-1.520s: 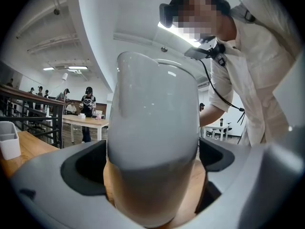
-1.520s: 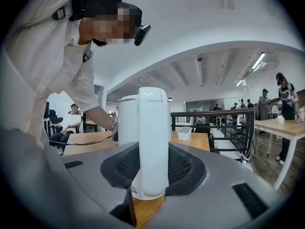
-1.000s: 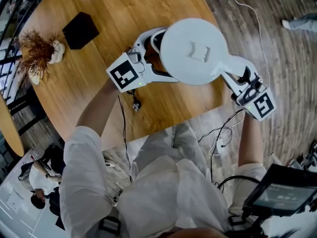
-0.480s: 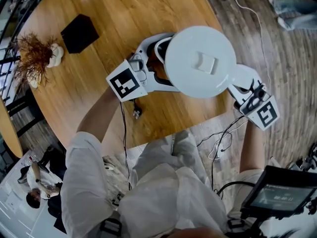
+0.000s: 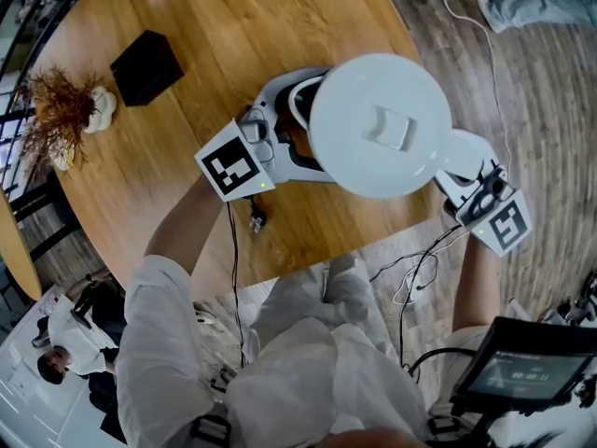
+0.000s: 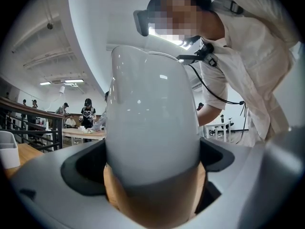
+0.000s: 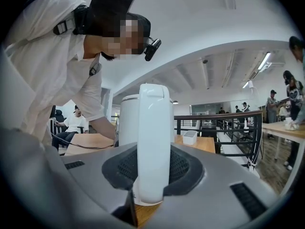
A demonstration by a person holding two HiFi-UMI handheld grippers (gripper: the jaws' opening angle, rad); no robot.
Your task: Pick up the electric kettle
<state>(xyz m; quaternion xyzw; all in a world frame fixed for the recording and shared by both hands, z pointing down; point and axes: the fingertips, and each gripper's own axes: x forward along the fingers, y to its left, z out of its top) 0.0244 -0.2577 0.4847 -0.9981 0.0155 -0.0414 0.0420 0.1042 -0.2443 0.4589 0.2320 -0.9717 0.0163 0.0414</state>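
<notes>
While the kettle shows lid-up in the head view, it sits over the near edge of the round wooden table, body above the wood and handle out past the rim toward the floor. Whether its foot touches the wood cannot be told. The left gripper comes in level from the table side. In its own view its fingers stand wide apart, with the kettle's rounded body filling the gap and touching the dark pads on both sides, spout edge facing the camera. The right gripper comes in level from the opposite side. Its fingers have just been closing, and the upright white handle now stands between them with the pads pressed on either flank. The gap is narrow. Elsewhere on the table: a black box lies well apart at upper left, a bunch of dried plant sits at the left edge, and a dark plug on a thin cord lies just below the left gripper's marker cube.
</notes>
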